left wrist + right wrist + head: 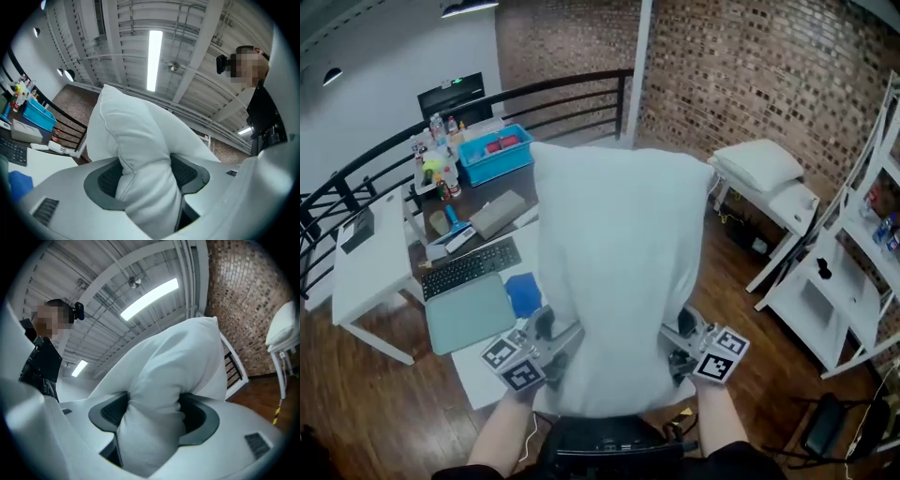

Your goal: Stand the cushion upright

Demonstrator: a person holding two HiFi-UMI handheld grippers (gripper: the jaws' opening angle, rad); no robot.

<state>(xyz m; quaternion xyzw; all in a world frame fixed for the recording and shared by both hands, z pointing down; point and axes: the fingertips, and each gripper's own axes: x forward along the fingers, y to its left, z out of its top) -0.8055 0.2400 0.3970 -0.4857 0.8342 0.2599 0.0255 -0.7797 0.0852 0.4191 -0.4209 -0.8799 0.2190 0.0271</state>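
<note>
Cushion point(619, 272) held upright just right of the keyboard point(471, 267), white and puffy, left gripper point(555, 339) clenched on its lower corner nearer the keyboard, right gripper point(680, 336) clenched on the farther lower corner

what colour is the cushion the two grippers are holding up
Plain white, no pattern. The cushion shows best in the head view.

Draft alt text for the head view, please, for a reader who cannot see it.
A white cushion is held up on end by its lower corners, the left gripper and the right gripper each with jaws shut on the fabric. Behind it lie a black keyboard and a blue bin, with a brick wall beyond.
</note>
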